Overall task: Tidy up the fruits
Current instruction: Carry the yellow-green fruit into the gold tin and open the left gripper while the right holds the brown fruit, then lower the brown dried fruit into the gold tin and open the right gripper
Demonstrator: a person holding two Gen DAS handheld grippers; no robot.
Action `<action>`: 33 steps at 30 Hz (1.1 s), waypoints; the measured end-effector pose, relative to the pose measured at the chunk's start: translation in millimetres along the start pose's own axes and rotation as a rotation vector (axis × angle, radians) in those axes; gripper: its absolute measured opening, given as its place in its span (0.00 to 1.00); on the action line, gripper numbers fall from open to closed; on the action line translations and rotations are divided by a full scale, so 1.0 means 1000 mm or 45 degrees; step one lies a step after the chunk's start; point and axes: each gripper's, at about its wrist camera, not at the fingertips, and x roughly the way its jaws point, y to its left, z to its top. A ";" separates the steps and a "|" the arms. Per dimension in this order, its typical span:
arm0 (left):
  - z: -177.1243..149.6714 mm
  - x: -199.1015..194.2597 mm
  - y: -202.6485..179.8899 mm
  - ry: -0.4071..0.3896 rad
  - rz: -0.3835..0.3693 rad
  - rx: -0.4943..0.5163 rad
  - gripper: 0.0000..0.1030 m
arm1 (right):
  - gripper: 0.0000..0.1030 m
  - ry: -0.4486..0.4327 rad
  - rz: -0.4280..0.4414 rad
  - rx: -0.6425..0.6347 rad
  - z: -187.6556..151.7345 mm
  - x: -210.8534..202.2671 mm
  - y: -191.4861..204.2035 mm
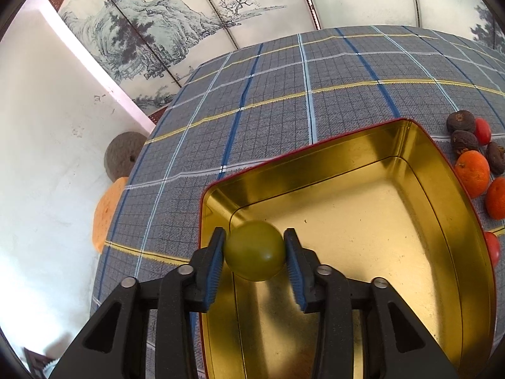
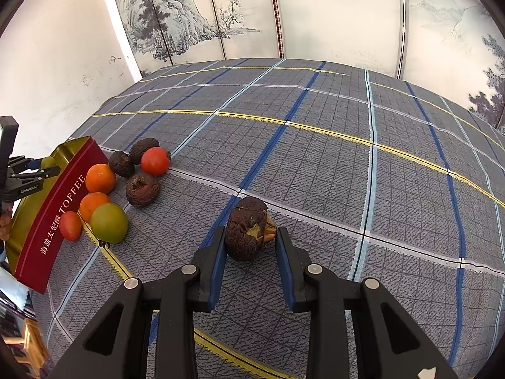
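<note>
Left gripper [image 1: 255,250] jaws clamp green fruit [image 1: 254,250] over gold tin [image 1: 442,189]. Right gripper [image 2: 251,237] jaws straddle wrinkled brown fruit [image 2: 246,232] on bench [image 2: 347,158]; grip unclear.

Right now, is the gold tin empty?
Empty: its gold floor is bare; the green fruit sits in the left gripper's jaws above it.

The left gripper [image 1: 255,251] holds a green fruit [image 1: 254,250] between its jaws, above the near left corner of the golden tin [image 1: 419,164] on the desk.
</note>
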 end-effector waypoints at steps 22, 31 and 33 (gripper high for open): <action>-0.043 -0.117 0.004 -0.201 -0.052 -0.222 0.72 | 0.27 0.011 -0.006 -0.008 -0.002 0.001 -0.002; -0.104 -0.158 0.014 -0.202 -0.230 -0.505 0.73 | 0.27 -0.052 0.069 0.027 -0.004 -0.028 0.020; -0.117 -0.163 0.012 -0.185 -0.234 -0.541 0.74 | 0.27 -0.087 0.130 0.000 0.004 -0.042 0.039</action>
